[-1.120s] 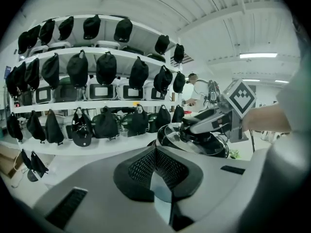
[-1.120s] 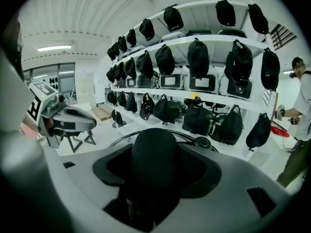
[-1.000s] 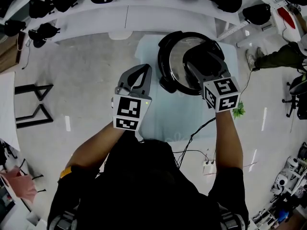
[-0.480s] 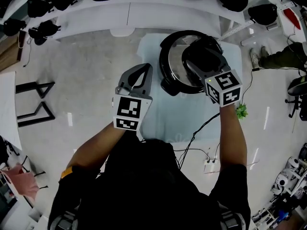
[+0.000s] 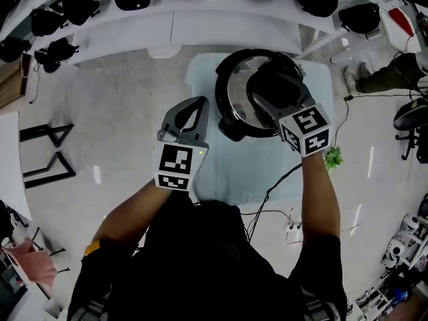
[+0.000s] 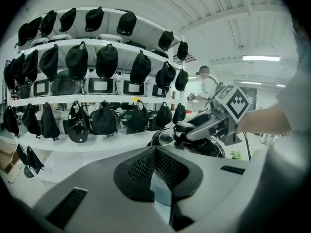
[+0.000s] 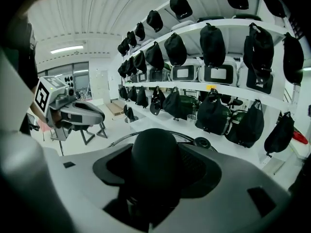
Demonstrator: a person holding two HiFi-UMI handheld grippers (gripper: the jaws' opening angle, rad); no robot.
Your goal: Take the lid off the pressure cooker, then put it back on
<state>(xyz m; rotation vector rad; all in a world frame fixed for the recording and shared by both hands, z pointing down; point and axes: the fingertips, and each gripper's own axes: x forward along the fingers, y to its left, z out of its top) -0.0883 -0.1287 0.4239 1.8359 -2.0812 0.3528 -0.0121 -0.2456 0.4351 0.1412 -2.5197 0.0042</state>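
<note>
Atop cooker (image 5: 231,93), right tool (image 7: 156,173) tight on lid knob (image 7: 154,152)

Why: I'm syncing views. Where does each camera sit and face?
Head view: on the head, steeply down at pressure cooker; forearms, left gripper, right gripper show.
Left gripper view: rides it, along its shut, empty jaws toward shelves.
Right gripper view: rides it, along jaws shut on lid knob.
Each gripper view shows the other gripper.

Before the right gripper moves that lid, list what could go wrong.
The right gripper grips only the black knob of the lid, so the lid could tilt or slip. The left gripper hangs shut beside the pressure cooker, not touching it, so the pot may shift on the pale mat. The cord by the right forearm might snag.
</note>
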